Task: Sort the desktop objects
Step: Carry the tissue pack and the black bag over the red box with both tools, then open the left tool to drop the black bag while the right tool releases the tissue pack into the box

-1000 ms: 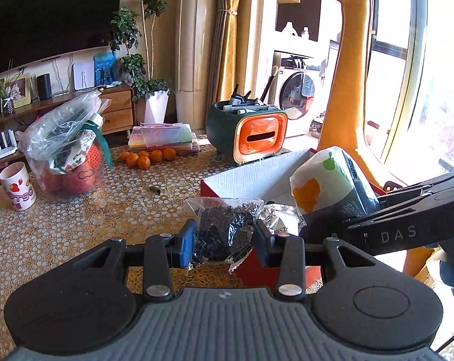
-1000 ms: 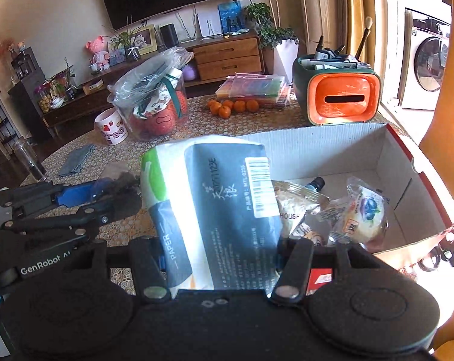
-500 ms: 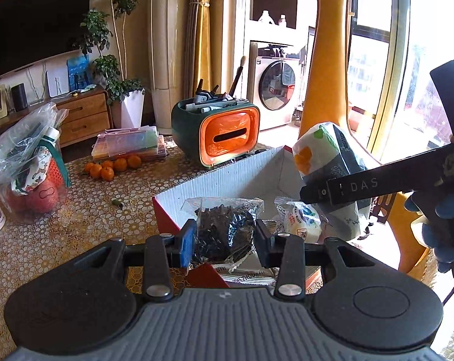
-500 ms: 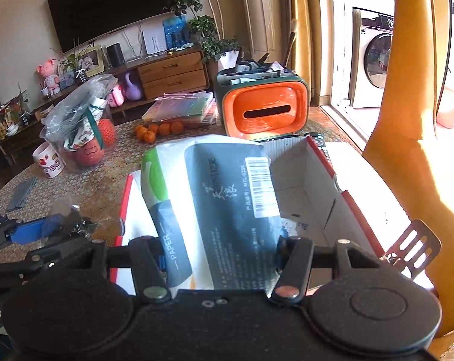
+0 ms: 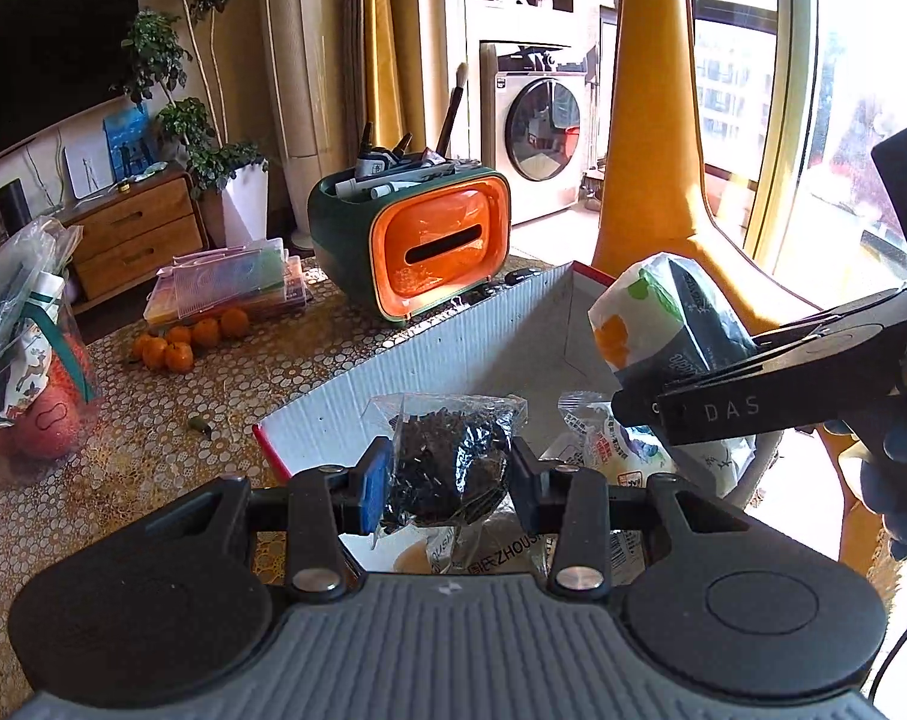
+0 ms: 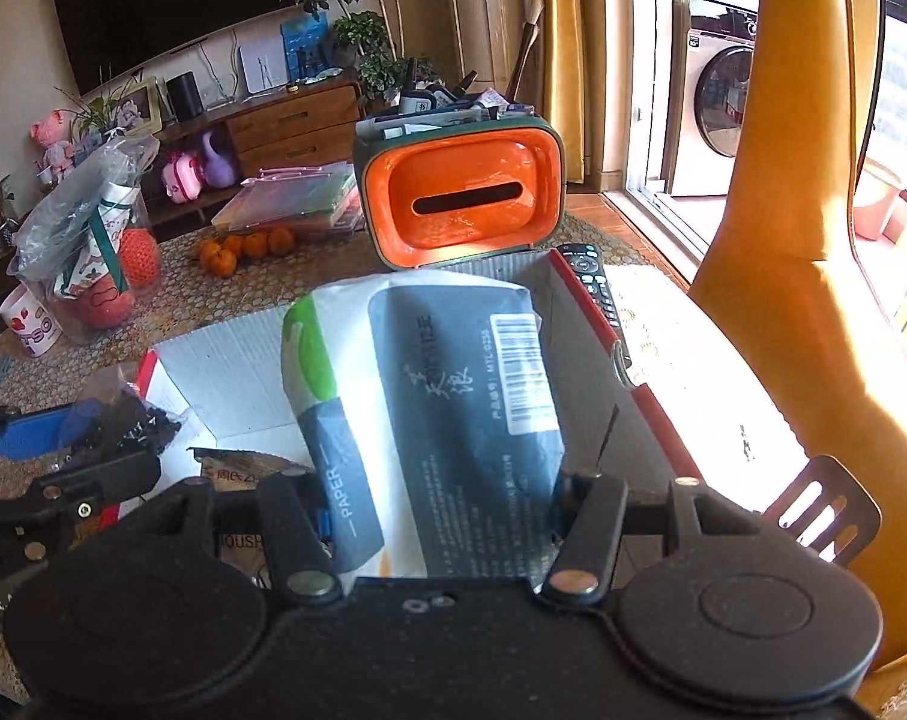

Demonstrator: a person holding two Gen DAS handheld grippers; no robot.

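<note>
While both hands tilt downward over the cardboard box (image 5: 453, 348), the left gripper (image 5: 450, 477) has its fingers pressed on a clear bag of dark bits (image 5: 453, 456), held above the box's near corner. To its right, the right gripper (image 6: 447, 492) clamps a tissue pack (image 6: 429, 396) between its fingers, also above the box; a gloved hand (image 5: 897, 480) carries it. Snack packets (image 5: 603, 450) lie inside the box. Beyond the box stands an orange and green organizer (image 5: 435, 246), with oranges (image 5: 189, 342) left of it on the surface (image 5: 153, 450). A second ago both loads hung short of the box's near edge; now they are over its inside.
</note>
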